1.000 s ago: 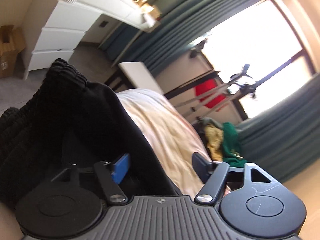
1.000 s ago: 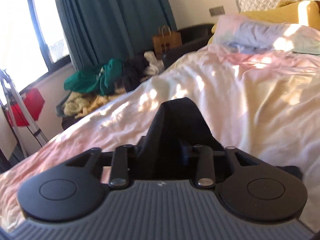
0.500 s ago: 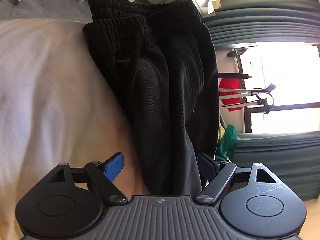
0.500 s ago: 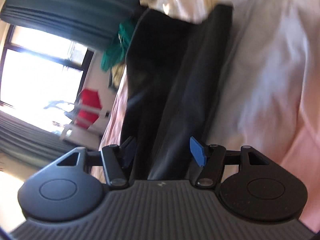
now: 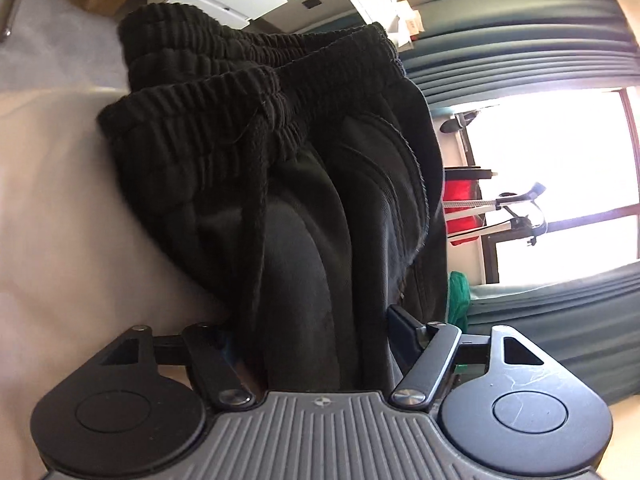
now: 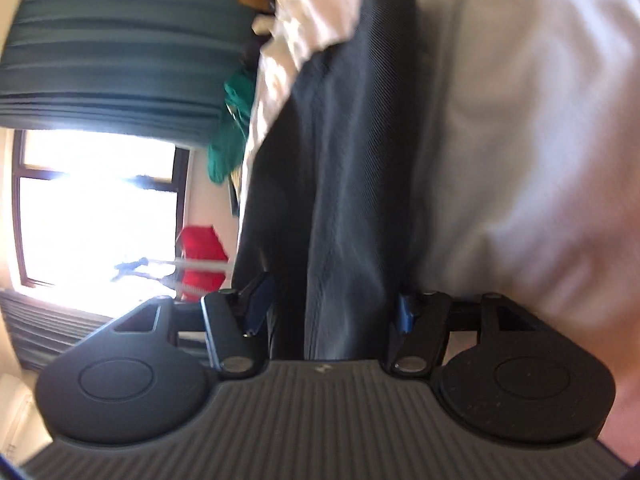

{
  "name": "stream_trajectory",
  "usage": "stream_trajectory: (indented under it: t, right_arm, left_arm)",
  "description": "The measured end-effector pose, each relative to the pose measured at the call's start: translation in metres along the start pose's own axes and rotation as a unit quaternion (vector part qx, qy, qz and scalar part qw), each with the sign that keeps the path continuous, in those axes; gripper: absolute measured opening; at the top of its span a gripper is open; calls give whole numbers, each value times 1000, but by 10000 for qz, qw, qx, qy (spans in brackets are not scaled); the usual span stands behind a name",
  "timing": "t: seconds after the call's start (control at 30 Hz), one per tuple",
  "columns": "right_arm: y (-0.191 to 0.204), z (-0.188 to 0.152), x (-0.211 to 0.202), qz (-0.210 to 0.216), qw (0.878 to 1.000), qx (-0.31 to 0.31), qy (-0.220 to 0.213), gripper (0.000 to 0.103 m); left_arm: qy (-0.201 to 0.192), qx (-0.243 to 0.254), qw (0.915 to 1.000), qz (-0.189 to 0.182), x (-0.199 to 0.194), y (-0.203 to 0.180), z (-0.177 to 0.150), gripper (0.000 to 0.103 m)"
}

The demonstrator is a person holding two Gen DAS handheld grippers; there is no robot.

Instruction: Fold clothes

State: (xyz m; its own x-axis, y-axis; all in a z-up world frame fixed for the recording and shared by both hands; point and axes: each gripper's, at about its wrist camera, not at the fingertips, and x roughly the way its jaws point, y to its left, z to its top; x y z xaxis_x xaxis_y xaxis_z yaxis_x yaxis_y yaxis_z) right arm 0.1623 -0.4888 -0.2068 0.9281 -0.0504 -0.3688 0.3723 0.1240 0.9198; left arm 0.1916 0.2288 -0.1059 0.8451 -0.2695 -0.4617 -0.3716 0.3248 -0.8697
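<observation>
while the black sweatpants (image 5: 320, 184) lie on the bed (image 5: 60, 220) (ribbed waistband far from the camera), the left gripper (image 5: 316, 332) has its jaws closing around the fabric; the right gripper (image 6: 332, 304) has jaws apart, a leg (image 6: 340, 160) between them.

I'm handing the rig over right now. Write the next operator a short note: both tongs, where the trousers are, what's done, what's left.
Left tongs: closing around the waist end of the black trousers; cloth fills the gap, but I cannot tell if the pads press on it.
Right tongs: jaws apart, the trousers' leg end runs between them; no firm pinch visible.
Trousers: stretched lengthwise on the bed, legs apparently laid together, waistband bunched at the foot end.
Done: seemingly the first lengthwise fold.
Left: likely smooth the fabric, then fold the leg end toward the waistband.
</observation>
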Motion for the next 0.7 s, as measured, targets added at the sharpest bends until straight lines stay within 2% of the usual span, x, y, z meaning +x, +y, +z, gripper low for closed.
stream_trajectory:
  t: [0.07,0.13,0.17,0.2,0.23,0.27,0.37,0.43,0.5,0.63,0.7]
  right_arm:
    - [7,1,8,-80,9992,-275,-288,62]
    - [11,5,18,-152,9972,-589,-429,62]
    - [13,7,23,-198,9957,-753,-496,57]
    - [14,10,26,-277,9938,-921,-558,49]
    - [14,12,28,-367,9920,-1026,-637,41]
    - [13,14,31,-431,9906,-1099,-697,26]
    - [12,22,34,-464,9896,-1151,-723,15]
    - [17,24,35,-566,9868,-1307,-776,14]
    - [25,23,35,-620,9841,-1409,-888,12]
    - [23,26,14,-445,9877,-1086,-1036,11]
    - [27,26,5,-423,9869,-1165,-1028,11]
  left_arm:
    - [-46,-98,9999,-29,1,2,6,67]
    - [-85,-238,9997,-28,7,4,12,61]
    - [-110,-302,9995,1,10,4,15,59]
    - [-128,-340,9993,36,13,5,17,55]
    - [-148,-343,9993,70,16,5,19,47]
    - [-170,-323,9993,100,18,5,21,43]
    - [-179,-246,9994,171,24,1,27,30]
    - [-255,-226,9993,124,22,-4,30,21]
    - [-380,-111,9992,73,17,-12,31,17]
    - [-554,8,9984,-82,6,-24,31,15]
    - [-626,-51,9979,-180,2,-30,30,15]
